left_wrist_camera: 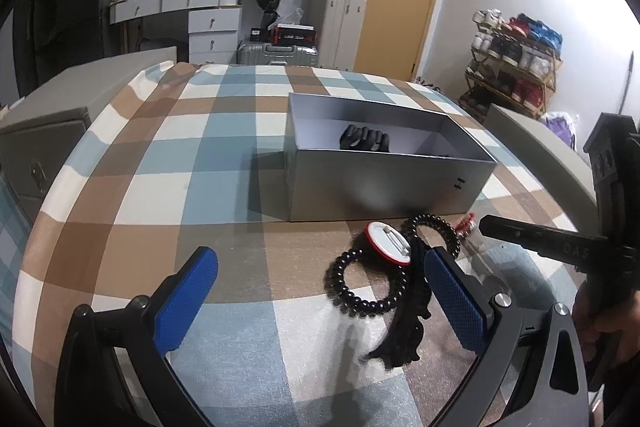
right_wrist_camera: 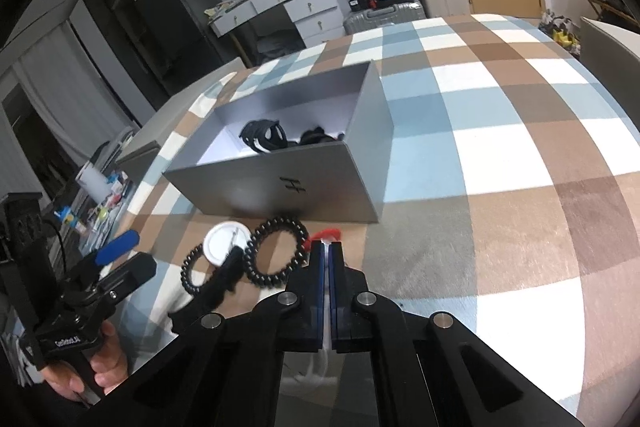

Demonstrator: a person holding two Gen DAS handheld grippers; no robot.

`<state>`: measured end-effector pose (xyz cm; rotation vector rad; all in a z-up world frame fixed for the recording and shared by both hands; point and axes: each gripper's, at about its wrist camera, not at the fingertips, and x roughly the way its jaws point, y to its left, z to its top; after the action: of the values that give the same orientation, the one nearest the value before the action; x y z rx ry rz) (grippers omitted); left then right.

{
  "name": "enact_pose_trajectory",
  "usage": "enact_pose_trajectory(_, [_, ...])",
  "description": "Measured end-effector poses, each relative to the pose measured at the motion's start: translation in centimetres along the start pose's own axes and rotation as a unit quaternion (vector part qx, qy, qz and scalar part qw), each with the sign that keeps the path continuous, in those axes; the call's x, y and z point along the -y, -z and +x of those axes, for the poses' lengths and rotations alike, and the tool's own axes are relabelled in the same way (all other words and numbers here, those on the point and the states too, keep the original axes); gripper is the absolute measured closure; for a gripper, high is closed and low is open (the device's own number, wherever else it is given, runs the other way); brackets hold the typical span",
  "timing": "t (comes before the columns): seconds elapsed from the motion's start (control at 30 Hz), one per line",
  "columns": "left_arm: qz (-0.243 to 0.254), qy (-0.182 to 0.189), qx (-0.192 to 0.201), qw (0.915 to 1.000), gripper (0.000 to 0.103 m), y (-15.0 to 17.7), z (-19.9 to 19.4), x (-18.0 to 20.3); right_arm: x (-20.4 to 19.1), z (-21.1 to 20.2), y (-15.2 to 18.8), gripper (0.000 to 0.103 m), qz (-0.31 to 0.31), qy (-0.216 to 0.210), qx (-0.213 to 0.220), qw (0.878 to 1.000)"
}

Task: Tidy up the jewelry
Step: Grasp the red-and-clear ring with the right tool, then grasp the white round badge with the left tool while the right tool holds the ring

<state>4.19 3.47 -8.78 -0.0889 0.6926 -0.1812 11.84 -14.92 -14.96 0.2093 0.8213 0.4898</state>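
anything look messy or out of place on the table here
Yes: some pieces lie loose in a heap in front of the grey box rather than in it: two black coil bands, a white round badge and a black fuzzy piece, overlapping.

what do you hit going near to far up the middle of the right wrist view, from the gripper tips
right gripper → red item at its tips → grey box → black pieces inside the box → white drawers at the far wall
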Motion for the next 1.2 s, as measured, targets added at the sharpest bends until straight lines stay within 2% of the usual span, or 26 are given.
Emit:
enact_pose_trajectory(0.17, [0.013, 0.015, -0.009, 0.9998, 0.002, 0.0, -0.1, 0.6, 0.4, -1.2, 0.2, 0.102, 0.006, -0.012, 0.013, 1.0])
enact_pose_trajectory(0.27, [0.025, 0.019, -0.019, 0.9993, 0.002, 0.2, 0.1, 1.2, 0.5, -1.6, 0.1, 0.097, 0.001, -0.013, 0.023, 1.0])
enact_pose_trajectory(0.3, [0.029, 0.015, -0.017, 0.9993, 0.002, 0.2, 0.1, 1.3, 0.6, -1.5, -0.1, 0.09, 0.0, -0.014, 0.02, 1.0])
enact_pose_trajectory(0.33, [0.032, 0.015, -0.015, 0.9993, 0.002, 0.3, 0.1, 1.4, 0.7, -1.2, -0.3, 0.076, -0.001, -0.017, 0.016, 1.0])
enact_pose_trajectory(0.4, [0.033, 0.017, -0.016, 0.9992, 0.002, 0.3, 0.1, 1.4, 0.6, -0.8, -0.7, 0.065, -0.006, -0.016, 0.012, 1.0])
enact_pose_trajectory(0.57, [0.031, 0.016, -0.013, 0.9993, 0.002, 0.4, 0.0, 1.4, -0.7, 0.8, -1.0, 0.066, -0.04, -0.007, -0.011, 0.999])
enact_pose_trajectory(0.7, [0.037, 0.023, -0.011, 0.999, 0.002, 0.5, 0.0, 1.7, -0.8, 2.0, -1.2, 0.067, -0.039, -0.009, -0.028, 0.999])
enact_pose_trajectory(0.77, [0.042, 0.028, -0.009, 0.9987, 0.002, 0.5, -0.1, 1.9, -1.0, 2.3, -1.2, 0.075, -0.048, 0.0, -0.035, 0.998])
enact_pose_trajectory(0.8, [0.044, 0.03, -0.009, 0.9985, 0.002, 0.5, -0.1, 2.0, -1.0, 2.3, -1.2, 0.083, -0.05, 0.002, -0.035, 0.998])
enact_pose_trajectory(0.83, [0.048, 0.036, -0.009, 0.9982, 0.002, 0.5, -0.2, 2.1, -1.0, 2.3, -1.2, 0.083, -0.049, -0.001, -0.037, 0.998])
enact_pose_trajectory(1.07, [0.075, 0.045, -0.016, 0.996, 0.002, 0.6, -0.4, 3.2, -0.5, 0.3, -0.6, 0.084, -0.041, -0.005, -0.008, 0.999])
enact_pose_trajectory(1.2, [0.067, 0.073, -0.026, 0.9947, 0.002, 0.5, -0.6, 3.8, -0.1, -1.7, 0.0, 0.084, -0.033, -0.005, 0.012, 0.999])
